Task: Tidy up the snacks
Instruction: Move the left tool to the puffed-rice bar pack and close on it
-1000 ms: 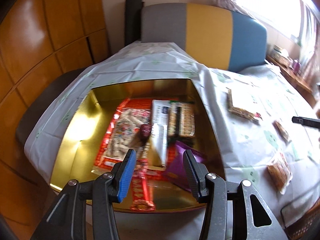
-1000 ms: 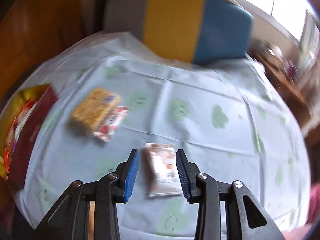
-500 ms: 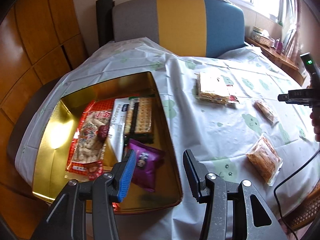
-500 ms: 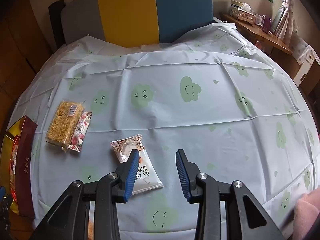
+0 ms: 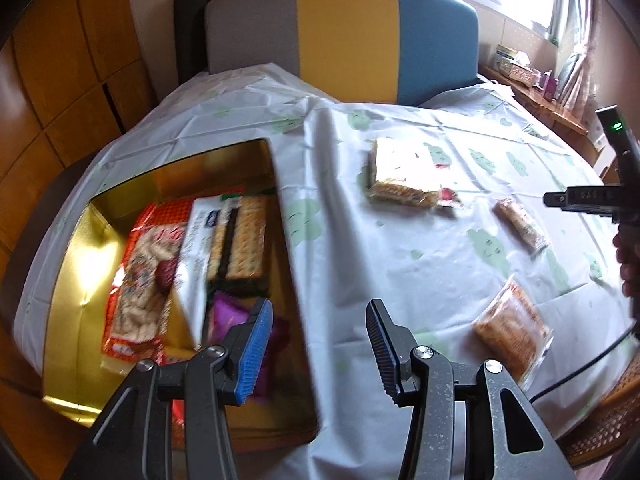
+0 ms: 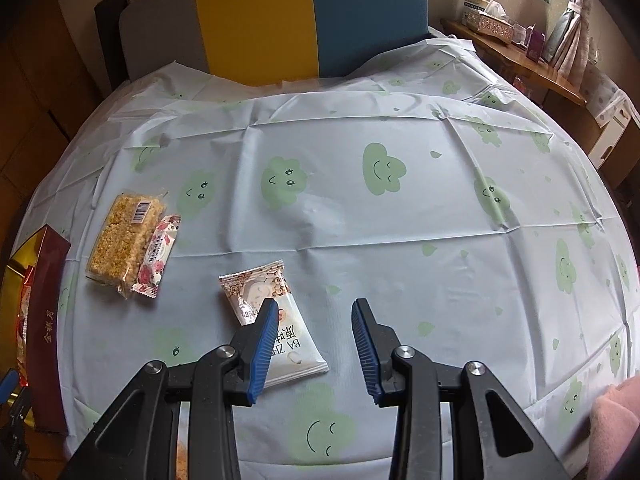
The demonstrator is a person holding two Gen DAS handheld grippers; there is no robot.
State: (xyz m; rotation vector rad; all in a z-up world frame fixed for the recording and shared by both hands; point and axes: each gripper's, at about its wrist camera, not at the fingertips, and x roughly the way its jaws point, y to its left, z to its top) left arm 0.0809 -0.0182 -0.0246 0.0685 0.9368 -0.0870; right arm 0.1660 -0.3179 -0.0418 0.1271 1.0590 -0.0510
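Observation:
A gold box [image 5: 80,248] with a dark red outside [image 6: 46,336] stands at the table's left and holds several snack packs, among them crackers [image 5: 240,240] and a purple pack [image 5: 228,316]. My left gripper [image 5: 320,344] is open and empty above the box's right wall. On the cloth lie a rice-cake pack [image 5: 400,176] [image 6: 124,236] with a small pink pack [image 6: 158,256] against it, a white pack [image 6: 276,320] [image 5: 520,224], and an orange pack [image 5: 512,332]. My right gripper [image 6: 314,340] is open, its left finger over the white pack.
A grey, yellow and blue chair back [image 6: 304,20] stands behind the table. A wooden shelf [image 6: 520,60] with boxes runs along the right under the window. A cable [image 5: 592,364] hangs at the table's right edge.
My left gripper has swung right from over the box's middle to its right wall. My right gripper has shifted right, so the white pack now lies under its left finger.

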